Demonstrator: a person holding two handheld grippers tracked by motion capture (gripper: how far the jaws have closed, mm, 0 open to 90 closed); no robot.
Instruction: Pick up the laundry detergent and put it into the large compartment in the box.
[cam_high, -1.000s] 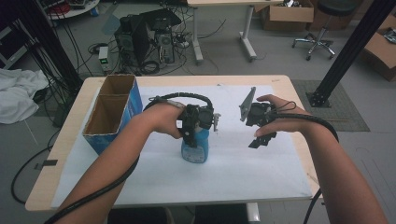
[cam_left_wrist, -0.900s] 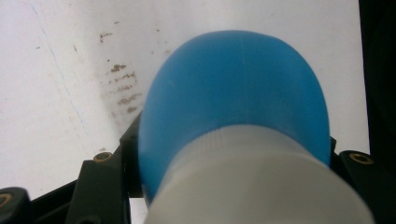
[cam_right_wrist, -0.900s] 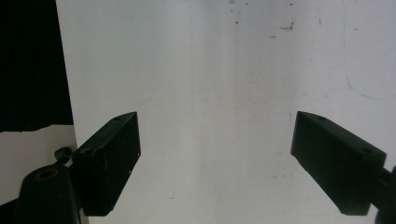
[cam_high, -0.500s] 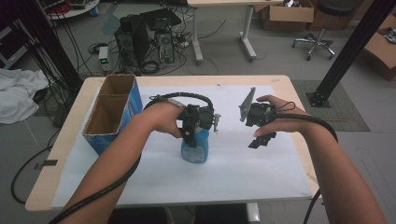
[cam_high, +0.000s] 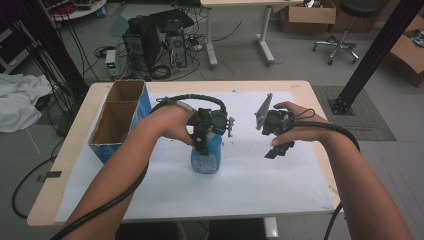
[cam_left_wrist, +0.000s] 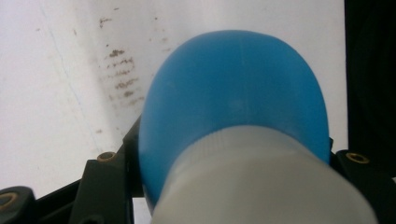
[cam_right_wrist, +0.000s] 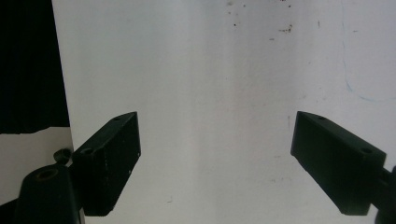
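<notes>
A blue bottle (cam_high: 206, 156) with a pale label stands upright on the white sheet (cam_high: 240, 185) in the middle of the table. My left gripper (cam_high: 204, 141) comes down on it from above, its black jaws pressed on either side of the upper part. In the left gripper view the bottle's blue shoulder (cam_left_wrist: 233, 88) and whitish neck sit between the jaws of the left gripper (cam_left_wrist: 232, 151). My right gripper (cam_high: 280, 148) hovers to the right of the bottle, apart from it. Its jaws stand wide in the right gripper view (cam_right_wrist: 215, 140), with bare sheet between them.
An open cardboard box (cam_high: 117, 122) with blue sides and two compartments stands at the table's left edge. The white sheet (cam_right_wrist: 210, 70) carries small dark specks. Behind the table lie computers and cables (cam_high: 160, 45); a black post (cam_high: 370, 55) rises at the right.
</notes>
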